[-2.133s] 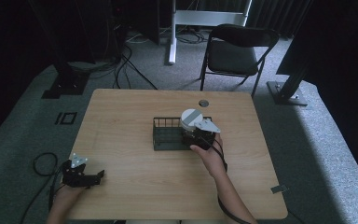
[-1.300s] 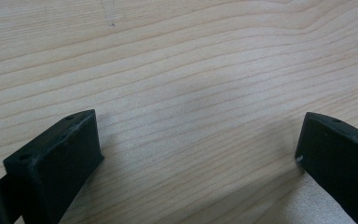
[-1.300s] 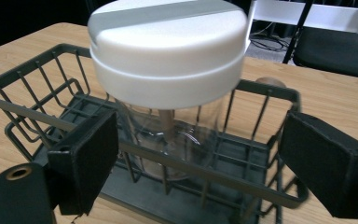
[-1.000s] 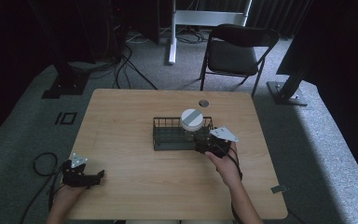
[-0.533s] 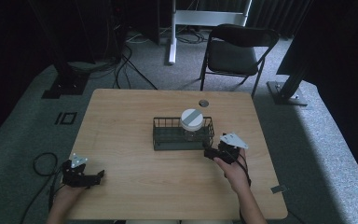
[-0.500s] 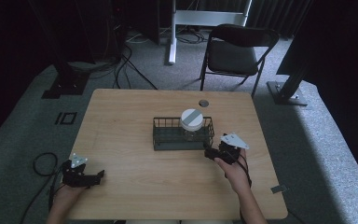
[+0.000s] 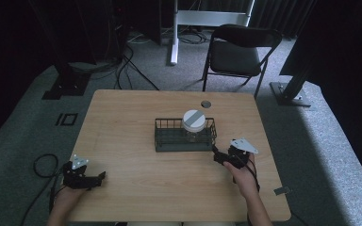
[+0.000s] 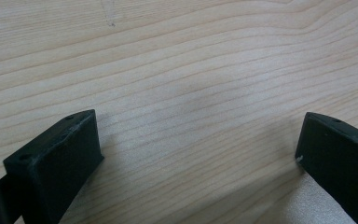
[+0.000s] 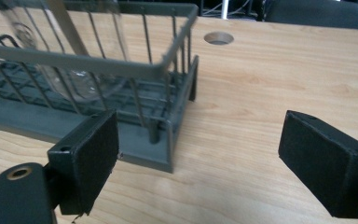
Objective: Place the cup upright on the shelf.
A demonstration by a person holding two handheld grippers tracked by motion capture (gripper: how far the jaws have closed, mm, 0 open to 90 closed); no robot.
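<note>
Your right gripper (image 7: 220, 157), jaws wide and empty, sits just beside the basket's (image 7: 160, 139) near-right corner; the jar (image 7: 194, 123) stands upright inside, ahead and left; your left gripper (image 7: 96, 178), also open, is well apart.

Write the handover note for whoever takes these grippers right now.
Right gripper: open, empty, just off the near right corner of the wire basket.
Left gripper: open, empty, low over the table at its near left corner.
Jar: clear, white lid, upright in the basket's right half.
Done: jar is in the basket, released.
Left: nothing else in reach; probably just park both grippers.
</note>
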